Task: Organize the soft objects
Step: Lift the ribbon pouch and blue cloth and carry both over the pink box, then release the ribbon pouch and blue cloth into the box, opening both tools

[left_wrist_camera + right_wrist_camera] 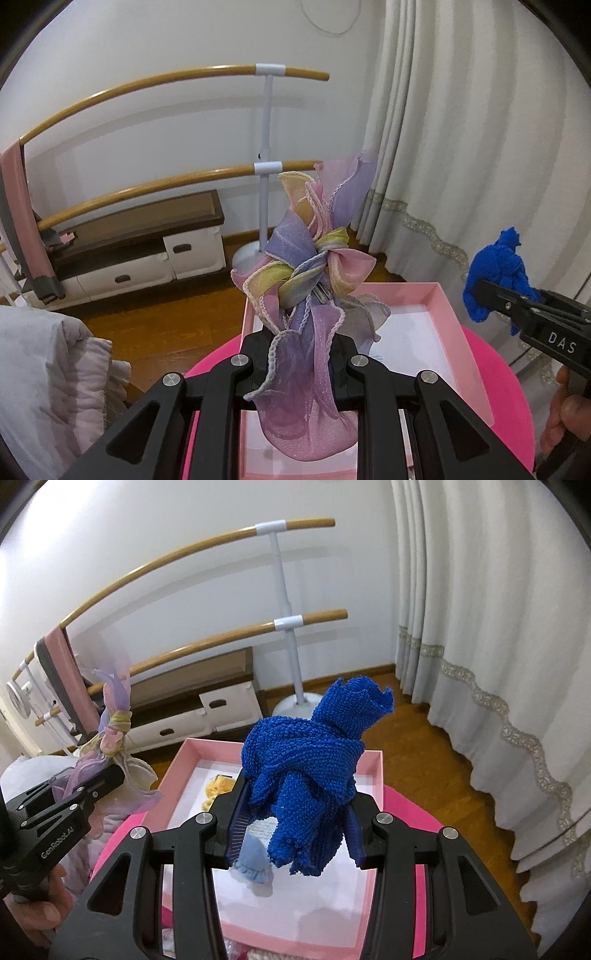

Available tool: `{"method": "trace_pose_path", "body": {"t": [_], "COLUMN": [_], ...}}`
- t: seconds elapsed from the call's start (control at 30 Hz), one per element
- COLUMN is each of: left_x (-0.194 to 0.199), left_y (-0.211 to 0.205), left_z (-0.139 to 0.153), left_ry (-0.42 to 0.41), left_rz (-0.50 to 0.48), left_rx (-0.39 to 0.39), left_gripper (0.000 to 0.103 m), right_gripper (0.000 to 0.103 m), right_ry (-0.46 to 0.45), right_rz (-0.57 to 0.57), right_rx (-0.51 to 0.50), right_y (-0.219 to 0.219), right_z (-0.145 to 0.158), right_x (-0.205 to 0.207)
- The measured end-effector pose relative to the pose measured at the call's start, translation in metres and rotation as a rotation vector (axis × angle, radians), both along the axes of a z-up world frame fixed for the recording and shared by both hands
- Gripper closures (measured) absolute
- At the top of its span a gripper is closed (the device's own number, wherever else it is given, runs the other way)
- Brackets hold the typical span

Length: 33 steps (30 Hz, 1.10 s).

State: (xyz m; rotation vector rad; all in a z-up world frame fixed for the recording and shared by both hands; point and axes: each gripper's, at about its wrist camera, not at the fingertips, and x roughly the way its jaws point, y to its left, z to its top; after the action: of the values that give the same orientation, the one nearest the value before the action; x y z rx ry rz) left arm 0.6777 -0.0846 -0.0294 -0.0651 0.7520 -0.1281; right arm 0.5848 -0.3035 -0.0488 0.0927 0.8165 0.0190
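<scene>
Left claw (301, 354) clamped on a pastel scarf (310, 266), a sheer purple, pink and yellow bundle knotted at mid-height. It stands up from the fingers in the centre of the left wrist frame, tail hanging down between them over the pink box (454, 314).

Right claw (295, 819) clamped on a blue knit cloth (310, 760), bunched and sticking up at frame centre in the right wrist view, loose ends drooping below the fingers. Same cloth shows at the right edge of the left wrist frame, held above the box's right side.

Pink box is open, white inside, sitting on a hot pink worktop (513, 387). Inside it, lower centre of the right wrist frame, lies a light blue soft item (255, 864); a small yellow item (218, 790) is toward the box's upper left, partly hidden by the claw.

Background: wooden rack (207, 542) with two curved bars on a white pole, a pink-and-grey cloth (22, 206) draped on its left end, low white cabinet (147, 258) against the wall, white curtain (498, 627) on the right, wood floor (424, 746). Pale bedding (44, 376) at lower left of the left wrist frame.
</scene>
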Motion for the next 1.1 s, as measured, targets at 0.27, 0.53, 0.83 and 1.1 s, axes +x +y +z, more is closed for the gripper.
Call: {"method": "trace_pose_path", "body": {"t": [0.27,0.53,0.83,1.1], "left_x": [0.04,0.06,0.082,0.102], "left_y": [-0.014,-0.021,-0.022,-0.027], "left_z": [-0.008,-0.018,-0.032,-0.04], "left_ry": [0.045,0.073,0.13,0.181], "left_rz": [0.004,-0.002,-0.004,0.002], "left_rx": [0.002,0.01,0.017,0.034], "left_gripper": [0.086,0.086,0.082,0.067], "right_gripper": [0.062,0.062,0.061,0.059], "right_ry": [0.047,0.094,0.139,0.162], "right_rz": [-0.007,-0.011,-0.015,-0.021], "right_rx": [-0.002,-0.011,-0.004,0.007], "right_y": [-0.001,-0.006,-0.003,-0.004], "right_z": [-0.016,-0.031,-0.045,-0.054], "right_x": [0.019,0.033,0.046,0.055]}}
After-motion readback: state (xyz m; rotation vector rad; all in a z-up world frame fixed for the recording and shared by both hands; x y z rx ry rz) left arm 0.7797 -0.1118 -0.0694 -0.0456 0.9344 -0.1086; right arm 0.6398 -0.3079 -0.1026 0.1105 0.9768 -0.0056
